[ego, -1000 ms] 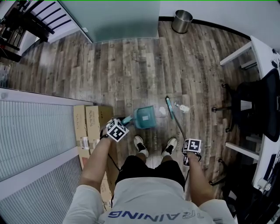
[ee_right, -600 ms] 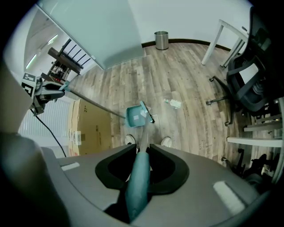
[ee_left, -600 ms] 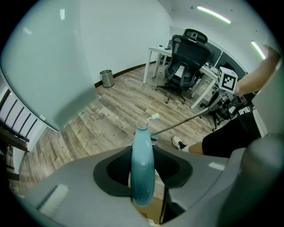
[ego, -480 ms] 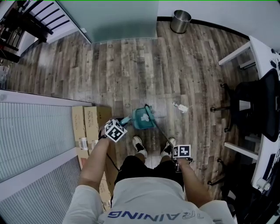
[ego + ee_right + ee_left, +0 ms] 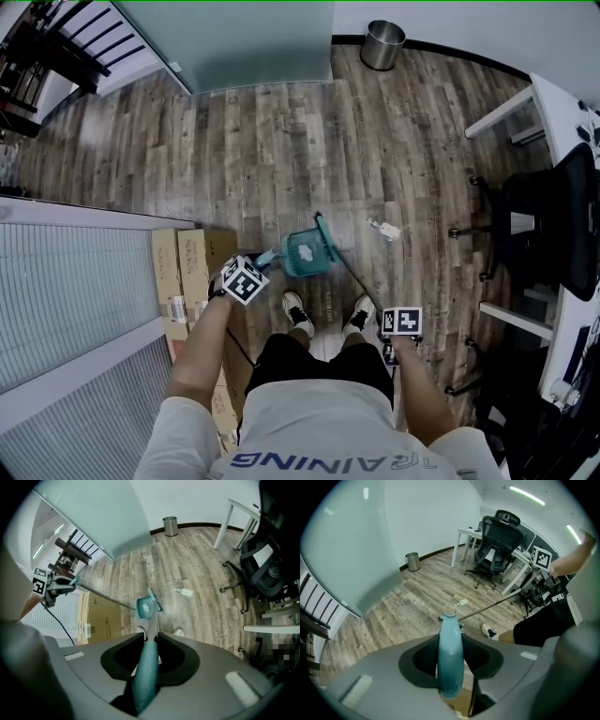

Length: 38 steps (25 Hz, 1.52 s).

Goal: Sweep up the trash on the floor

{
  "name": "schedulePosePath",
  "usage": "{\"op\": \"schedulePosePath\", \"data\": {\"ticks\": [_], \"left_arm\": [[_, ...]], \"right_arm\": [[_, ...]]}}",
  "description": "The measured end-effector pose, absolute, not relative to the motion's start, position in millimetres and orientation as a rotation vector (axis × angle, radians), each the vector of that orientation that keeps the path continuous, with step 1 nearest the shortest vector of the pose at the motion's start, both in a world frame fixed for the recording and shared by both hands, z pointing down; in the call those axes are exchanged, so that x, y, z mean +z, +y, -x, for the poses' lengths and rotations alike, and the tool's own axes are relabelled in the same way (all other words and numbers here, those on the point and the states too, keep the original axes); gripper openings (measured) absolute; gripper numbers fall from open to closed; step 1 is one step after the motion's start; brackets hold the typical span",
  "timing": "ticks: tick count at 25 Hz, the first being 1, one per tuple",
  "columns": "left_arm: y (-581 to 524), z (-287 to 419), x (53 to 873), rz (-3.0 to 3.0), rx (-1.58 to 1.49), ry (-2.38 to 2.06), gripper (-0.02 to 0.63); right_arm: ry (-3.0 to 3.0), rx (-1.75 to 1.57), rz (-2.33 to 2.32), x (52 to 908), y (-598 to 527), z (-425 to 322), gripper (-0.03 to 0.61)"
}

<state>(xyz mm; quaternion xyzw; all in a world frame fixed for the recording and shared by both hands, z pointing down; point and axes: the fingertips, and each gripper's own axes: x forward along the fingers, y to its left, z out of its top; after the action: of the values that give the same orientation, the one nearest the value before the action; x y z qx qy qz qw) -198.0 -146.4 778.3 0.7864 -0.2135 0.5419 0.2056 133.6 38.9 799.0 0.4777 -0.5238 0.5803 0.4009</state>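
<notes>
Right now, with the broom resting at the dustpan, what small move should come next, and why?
Probably swing the broom in the right gripper out to the far side of the white scrap on the floor. The dustpan already holds one white piece, while that scrap lies apart from it, unswept.

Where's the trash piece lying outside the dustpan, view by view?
Head view: trash piece right of centre, right of the dustpan.
Left gripper view: trash piece at centre, above the dustpan handle.
Right gripper view: trash piece right of centre, up-right of the broom handle.
Shared landmark: metal bin by the far wall.
</notes>
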Motion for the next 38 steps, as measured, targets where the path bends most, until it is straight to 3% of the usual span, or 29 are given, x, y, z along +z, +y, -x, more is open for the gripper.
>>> {"op": "schedulePosePath", "data": {"ticks": [9,15,28,38], "left_arm": [[-144,196,779,-2.185,1.513,-0.595,0.141],[-145,196,780,-2.185,1.509,-0.595,0.141],[-150,193,782,-2.192,1.490,-0.581,0.138],[-149,193,783,-2.168,1.486,-0.583,0.135]], "right_arm": [[-1.183,1.332,-1.285,813,29,-180,0.107],[-1.256,1.212,-1.043,819,53,-127,0.107],[-1.376,1.287,-0.879,804,68,-68,0.107],[-1.325,1.431,-1.130,783,47,-157,0.107]]}}
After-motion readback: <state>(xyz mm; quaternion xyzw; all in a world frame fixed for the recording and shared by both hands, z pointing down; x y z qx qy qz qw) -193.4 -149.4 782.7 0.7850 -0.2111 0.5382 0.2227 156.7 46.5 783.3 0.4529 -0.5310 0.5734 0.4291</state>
